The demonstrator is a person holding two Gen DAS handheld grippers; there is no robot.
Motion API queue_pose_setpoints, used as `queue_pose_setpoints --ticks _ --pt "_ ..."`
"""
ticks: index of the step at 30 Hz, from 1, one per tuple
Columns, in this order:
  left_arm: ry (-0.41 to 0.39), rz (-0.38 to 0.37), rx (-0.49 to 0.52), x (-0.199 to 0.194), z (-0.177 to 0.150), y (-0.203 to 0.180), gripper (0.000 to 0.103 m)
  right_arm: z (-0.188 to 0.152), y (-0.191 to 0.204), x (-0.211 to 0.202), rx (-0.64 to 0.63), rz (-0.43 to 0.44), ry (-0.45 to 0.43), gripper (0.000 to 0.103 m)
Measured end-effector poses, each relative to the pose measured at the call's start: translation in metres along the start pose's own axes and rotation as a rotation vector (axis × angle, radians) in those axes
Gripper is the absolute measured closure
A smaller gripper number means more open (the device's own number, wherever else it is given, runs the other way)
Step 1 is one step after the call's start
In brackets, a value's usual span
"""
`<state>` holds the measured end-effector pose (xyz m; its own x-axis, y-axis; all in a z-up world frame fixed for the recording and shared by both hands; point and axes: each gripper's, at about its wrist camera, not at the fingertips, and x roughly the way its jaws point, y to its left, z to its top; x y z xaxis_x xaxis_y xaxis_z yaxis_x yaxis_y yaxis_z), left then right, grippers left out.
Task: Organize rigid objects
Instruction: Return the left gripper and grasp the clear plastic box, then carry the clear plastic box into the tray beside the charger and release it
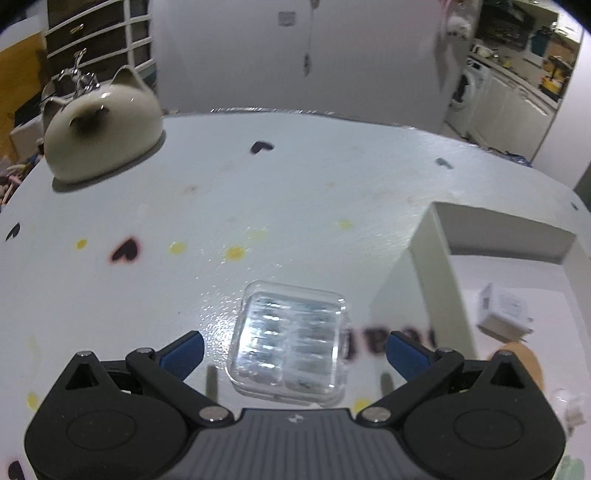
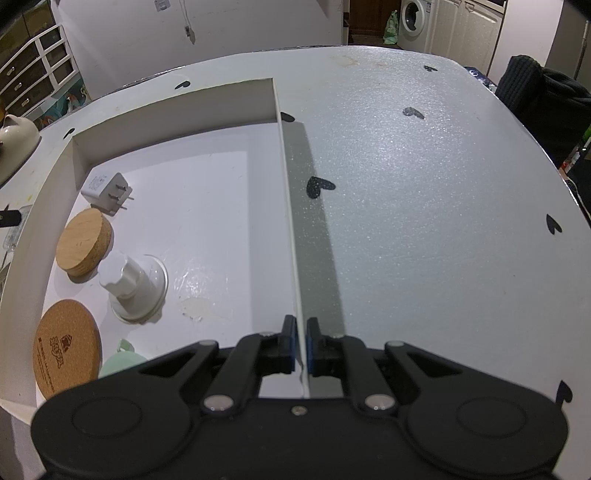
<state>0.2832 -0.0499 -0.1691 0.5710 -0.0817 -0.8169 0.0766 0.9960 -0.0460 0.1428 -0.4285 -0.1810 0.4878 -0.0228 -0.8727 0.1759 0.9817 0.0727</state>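
On the table (image 1: 110, 295), just outside the left wall of the white box (image 2: 291, 221), lies a clear plastic case (image 1: 291, 343), flat on the surface and between the spread fingers of the left gripper (image 1: 293, 349); the blue pads stand well apart on either side and neither touches it. The right gripper (image 2: 301, 347) is clamped together on the box's right wall near its front corner, apparently steadying it. Step in hand, as I judge it: collecting the case, the last loose item in view near the box. Next move calls for lowering the left gripper so the pads bracket the case's short sides, then closing squarely; the case is smooth, glossy and shallow, so a skewed pinch could let it slip or tip. Already inside the box, along its left wall: a white plug adapter (image 2: 105, 192) towards the far-left corner, a wooden lid (image 2: 85, 242) next, a white suction-cup knob (image 2: 135, 282), and a cork coaster (image 2: 66, 349) at the near-left corner, with a pale green item partly hidden beside it. The table's cover is pale, printed with black hearts and yellow spots, with some staining. A cat-shaped ceramic pot (image 1: 103, 125) sits at the table's far-left edge. Beyond: white wall, drawer unit, washing machine (image 2: 413, 18).
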Motion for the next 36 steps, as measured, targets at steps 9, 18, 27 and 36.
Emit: queue_pose_setpoints --ticks 9,18,27,36 --pt "0.013 0.023 -0.005 0.01 -0.003 0.0 0.016 0.0 0.0 0.001 -0.005 0.0 0.001 0.095" --pt "-0.002 0.022 0.015 0.007 -0.002 -0.004 0.029 0.0 0.0 0.001 -0.005 0.0 0.001 0.095" --pt "-0.005 0.007 0.009 0.005 -0.004 0.0 0.029 0.0 0.0 0.001 -0.004 0.001 0.001 0.095" --pt "-0.062 -0.009 -0.05 -0.014 0.0 0.018 0.029 0.0 0.0 0.001 -0.004 0.001 0.0 0.095"
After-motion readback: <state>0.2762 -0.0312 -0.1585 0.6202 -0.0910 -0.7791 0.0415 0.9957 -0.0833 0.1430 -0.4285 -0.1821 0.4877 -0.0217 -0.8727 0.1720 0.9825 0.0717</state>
